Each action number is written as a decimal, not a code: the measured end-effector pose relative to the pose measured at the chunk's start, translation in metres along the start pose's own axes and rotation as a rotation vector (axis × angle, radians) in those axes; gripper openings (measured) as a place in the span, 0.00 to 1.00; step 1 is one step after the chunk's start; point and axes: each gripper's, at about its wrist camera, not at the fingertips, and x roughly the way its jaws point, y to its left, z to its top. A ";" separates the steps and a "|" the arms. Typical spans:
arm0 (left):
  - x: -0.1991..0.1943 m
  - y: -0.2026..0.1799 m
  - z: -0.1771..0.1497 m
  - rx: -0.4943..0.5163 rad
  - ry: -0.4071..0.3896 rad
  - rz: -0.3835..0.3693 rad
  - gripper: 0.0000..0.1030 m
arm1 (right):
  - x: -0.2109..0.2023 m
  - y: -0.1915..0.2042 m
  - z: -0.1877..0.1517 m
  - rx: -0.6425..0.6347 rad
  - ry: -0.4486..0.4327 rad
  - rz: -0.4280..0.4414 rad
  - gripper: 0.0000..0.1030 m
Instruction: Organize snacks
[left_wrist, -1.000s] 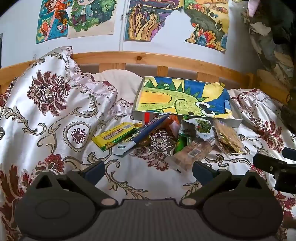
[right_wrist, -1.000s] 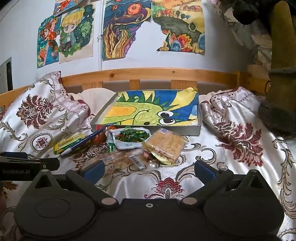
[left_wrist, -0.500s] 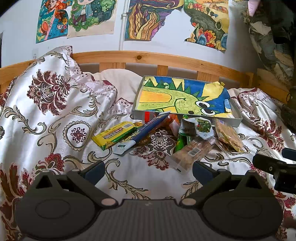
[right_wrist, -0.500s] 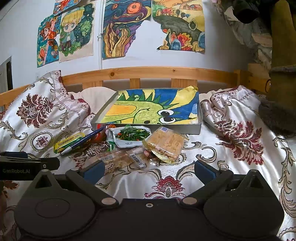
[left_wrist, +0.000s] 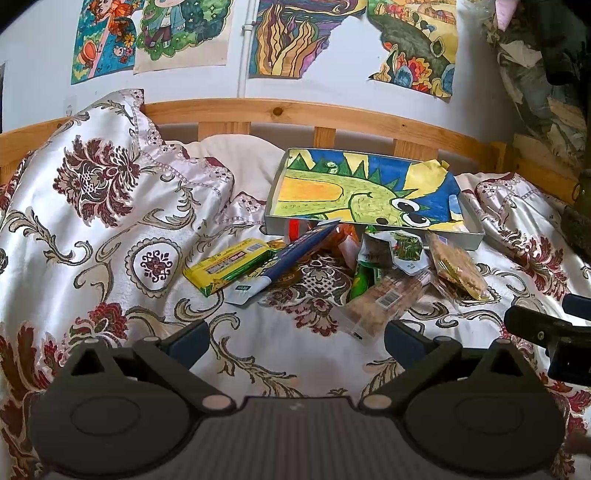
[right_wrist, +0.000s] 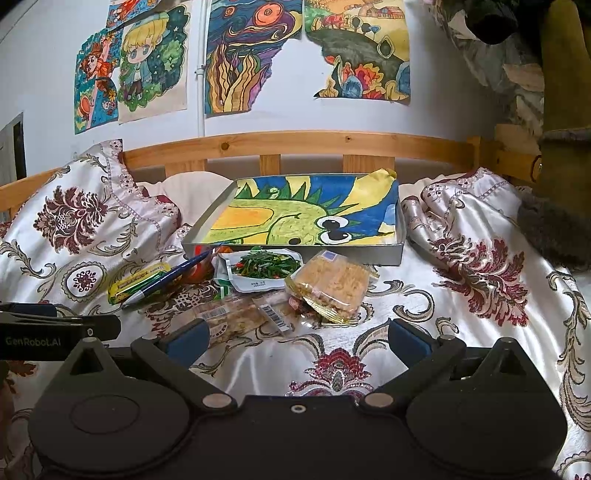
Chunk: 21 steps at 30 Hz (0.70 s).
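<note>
Satin bedspread (right_wrist: 461, 314) is what I'm hovering both rigs over. Left gripper (left_wrist: 295, 338) and right gripper (right_wrist: 297, 338) are both sitting spread wide, gripping nothing. Snack packets (right_wrist: 258, 291) are lying heaped just near of the far dinosaur-lined tray (right_wrist: 288, 254).

Bare quilt (right_wrist: 332, 354) near side; snack pile (right_wrist: 258, 291) fronting tray (right_wrist: 384, 254).

snack packets (right_wrist: 258, 288) lie heaped on the bedspread (right_wrist: 461, 295) just before the tray (right_wrist: 295, 251).
</note>
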 end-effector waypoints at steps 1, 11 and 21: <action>0.000 0.000 0.000 0.000 0.001 0.000 0.99 | 0.000 0.000 0.000 0.000 0.000 0.000 0.99; 0.004 -0.001 -0.002 0.004 0.017 0.000 0.99 | 0.002 -0.001 -0.002 0.011 0.005 0.008 0.99; 0.008 -0.002 -0.001 0.007 0.030 0.001 0.99 | 0.004 -0.002 -0.003 0.021 0.011 0.014 0.99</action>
